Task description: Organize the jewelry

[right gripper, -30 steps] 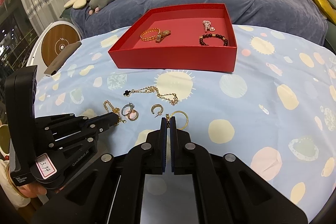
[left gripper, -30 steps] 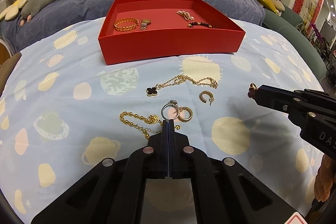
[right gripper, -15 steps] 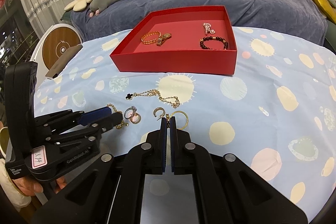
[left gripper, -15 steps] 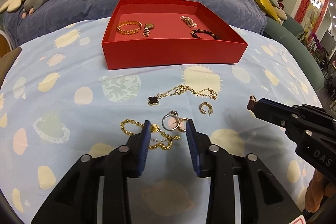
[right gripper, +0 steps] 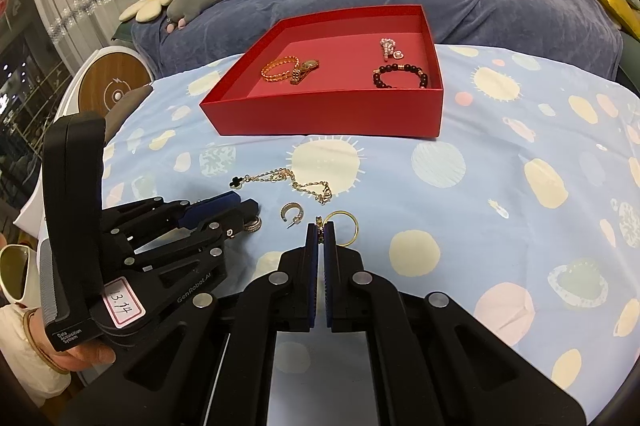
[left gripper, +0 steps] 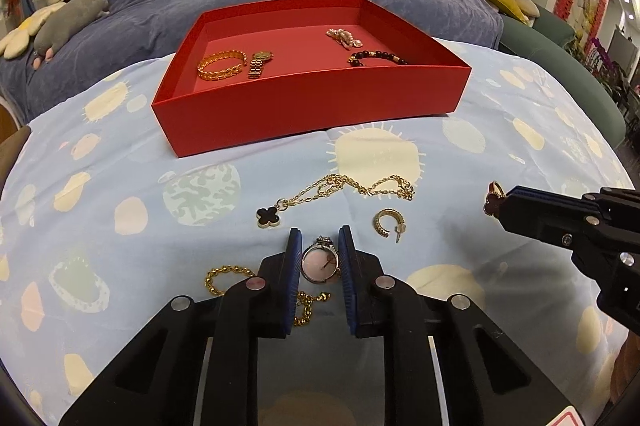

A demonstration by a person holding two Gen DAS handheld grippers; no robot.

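Already, in the left wrist view, the red tray (left gripper: 312,114) held four pieces: a gold bangle (left gripper: 221,67), a small gold watch (left gripper: 259,63), a pearl-and-pink piece (left gripper: 344,37) and a dark beaded bracelet (left gripper: 377,58). Still loose on the spotted blue cloth (left gripper: 120,186) covering the counter were a clover-pendant necklace (left gripper: 336,192), a gold hoop earring (left gripper: 387,222) and a gold bead chain (left gripper: 224,276). The left hand-held gripper (left gripper: 319,258) had just been narrowing its jaws around a silver ring (left gripper: 320,260) with a small stone setting; the blue pads looked to be at the ring's sides, though whether they truly pressed it I could not tell. At the right edge, the right hand-held gripper (left gripper: 505,202) carried a dark red clover ring (left gripper: 493,197) at its tip.

From the right wrist view, the right hand-held gripper (right gripper: 320,232) was pinched shut on the setting of that ring, whose thin gold band (right gripper: 347,226) stuck out to the side, above the cloth (right gripper: 520,186). The tray (right gripper: 332,114) sat well beyond, showing the same four pieces. The left hand-held gripper (right gripper: 250,212) reached in low, with a second banded ring (right gripper: 253,224) just under its tip.

By my estimate the sorting was less than halfway done: four pieces stowed, two rings being picked up, and about four more left on the cloth.
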